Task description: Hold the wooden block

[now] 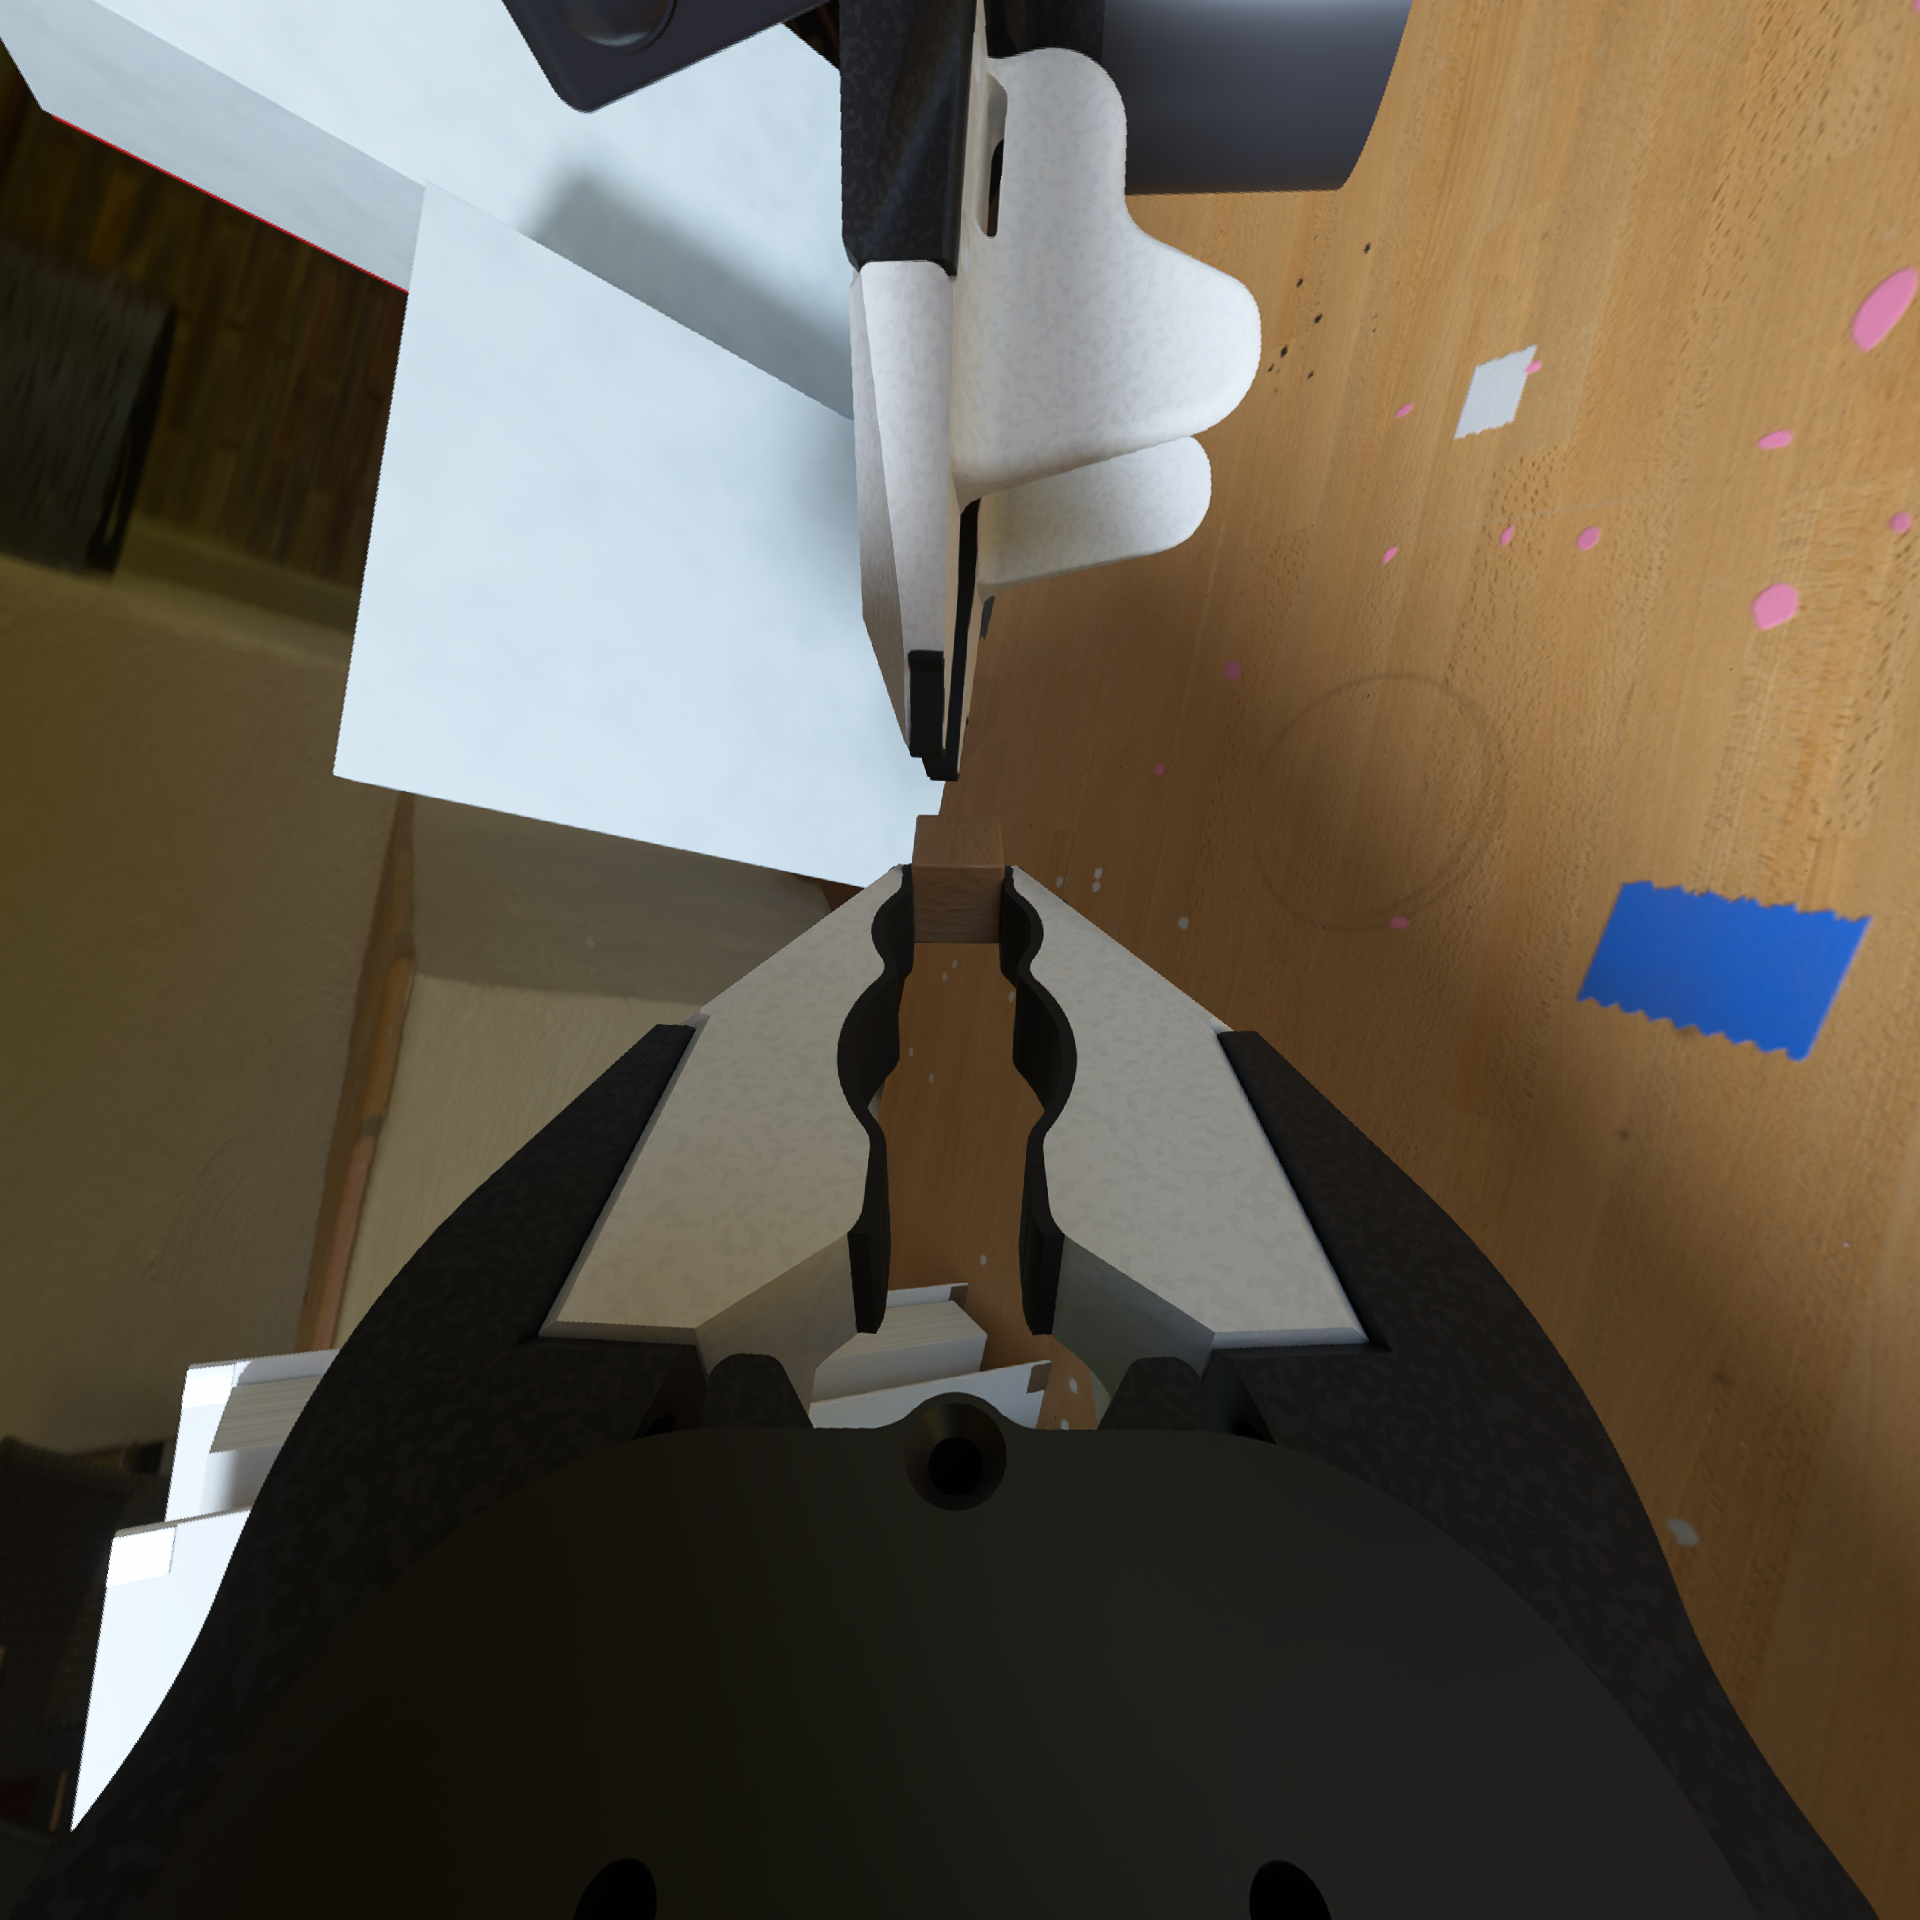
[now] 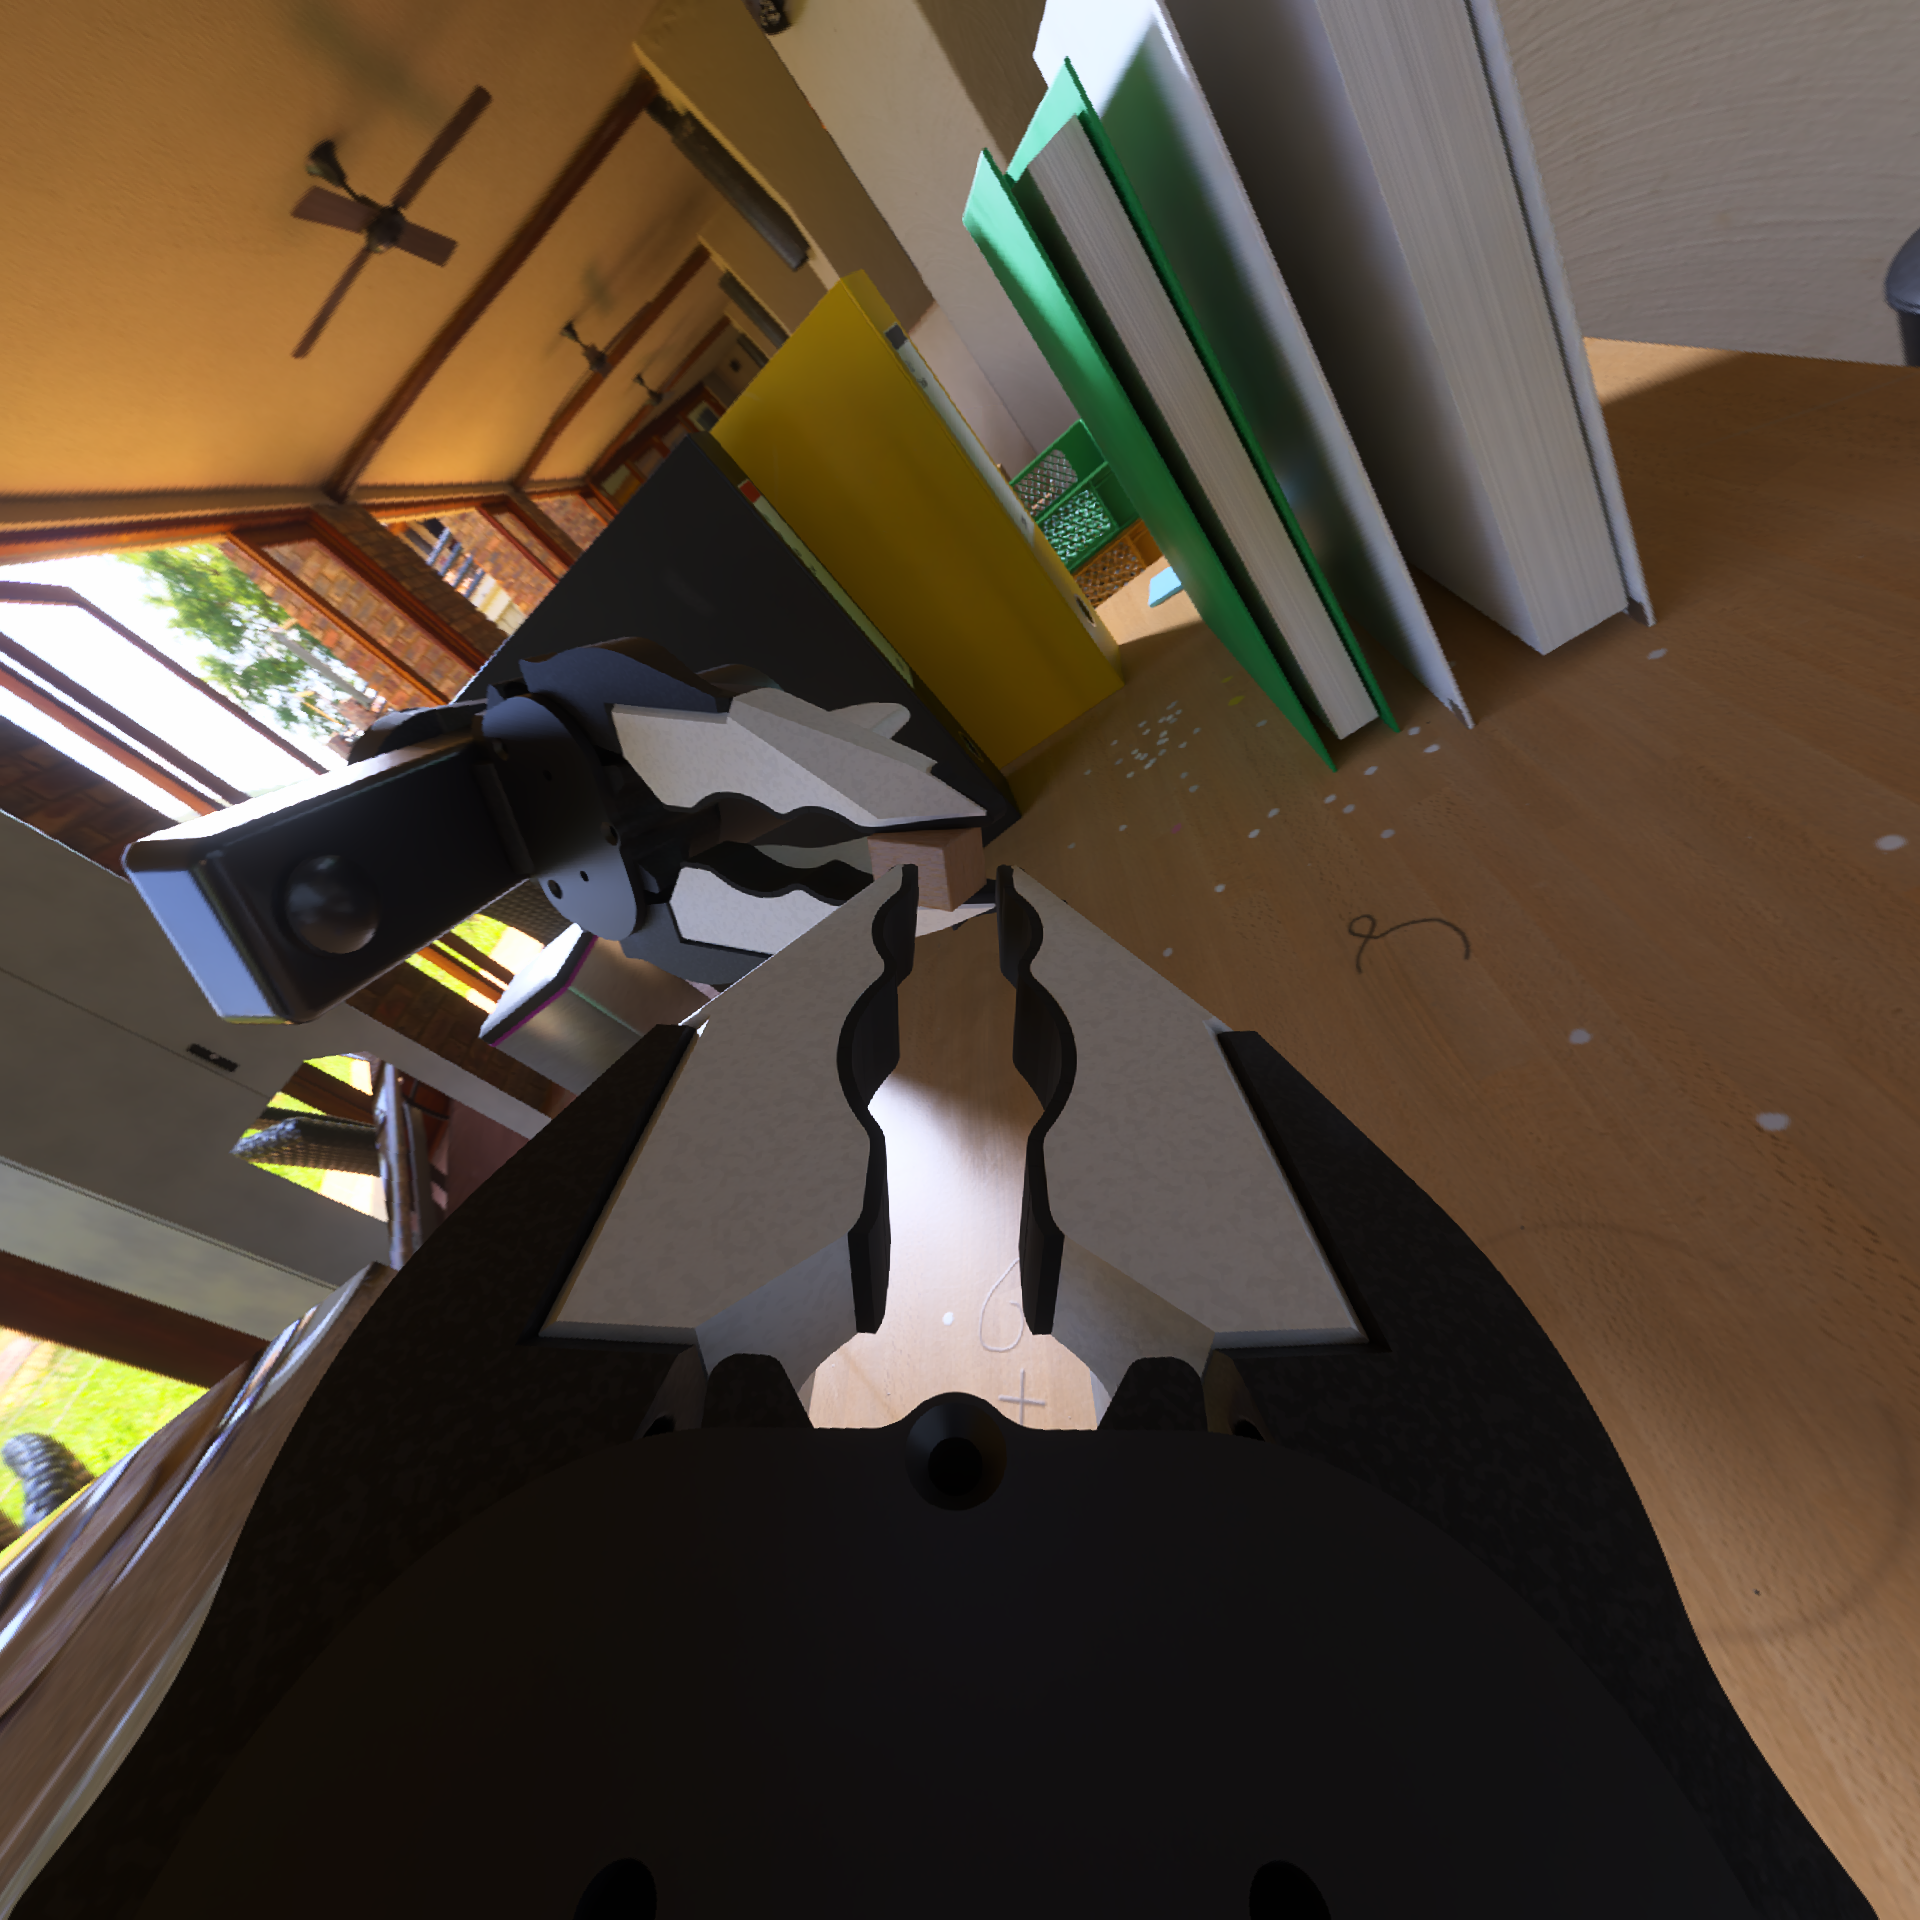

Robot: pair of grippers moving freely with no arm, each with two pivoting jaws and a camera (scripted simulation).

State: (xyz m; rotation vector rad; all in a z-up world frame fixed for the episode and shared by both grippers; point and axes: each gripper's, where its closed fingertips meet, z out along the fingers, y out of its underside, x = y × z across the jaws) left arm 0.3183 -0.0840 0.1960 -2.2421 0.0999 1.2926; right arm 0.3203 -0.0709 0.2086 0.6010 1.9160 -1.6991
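A small wooden block (image 1: 956,904) sits between the fingertips of my left gripper (image 1: 958,883), which is shut on it above the wooden table (image 1: 1558,1247). My right gripper (image 1: 940,764) comes in from above, seen edge-on, and its tips stop just short of the block with a thin gap. In the right wrist view the block (image 2: 951,873) lies just past the tips of my right gripper (image 2: 956,883), whose jaws stand about a block's width apart. My left gripper (image 2: 904,854) holds the block from the left.
White paper sheets (image 1: 623,520) lie left of the grippers. A blue patch (image 1: 1725,982) and pink spots mark the table. A yellow folder (image 2: 914,520), a green book (image 2: 1174,468) and a white book (image 2: 1455,312) stand upright behind the block on the table (image 2: 1558,1143).
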